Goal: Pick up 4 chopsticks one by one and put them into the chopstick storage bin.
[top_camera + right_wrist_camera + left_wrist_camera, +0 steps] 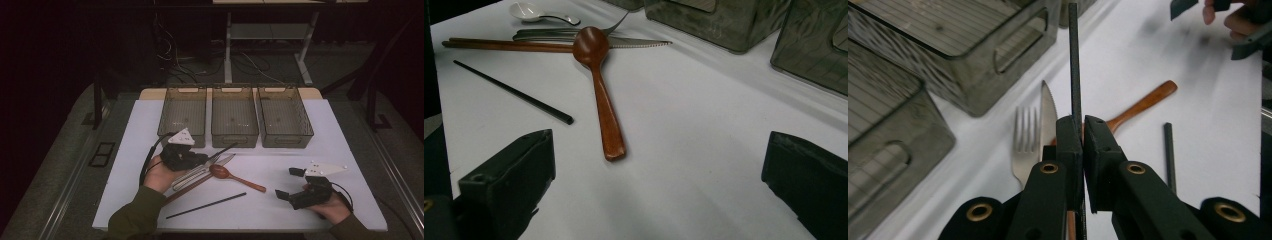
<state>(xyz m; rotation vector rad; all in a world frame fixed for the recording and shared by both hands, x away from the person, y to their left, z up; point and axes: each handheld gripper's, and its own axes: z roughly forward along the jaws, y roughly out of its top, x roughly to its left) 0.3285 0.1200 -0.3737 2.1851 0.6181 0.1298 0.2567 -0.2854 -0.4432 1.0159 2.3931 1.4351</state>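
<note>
My left gripper (204, 159) (1083, 125) is shut on a thin black chopstick (1075, 70) (226, 149), which sticks out past the jaws toward the bins, lifted above the cutlery. Under it on the white table lie a fork (1024, 135), a knife (1048, 112) and a wooden spoon (236, 179) (599, 80). A second black chopstick (206, 205) (514, 92) lies loose near the front edge. My right gripper (287, 183) (659, 150) rests at the front right, open, with bare table between its jaws.
Three clear smoky bins (234, 116) stand in a row along the back of the white table (320, 145). A pair of brown chopsticks (509, 46) lies by the fork and knife. A white spoon (531, 11) lies beyond them.
</note>
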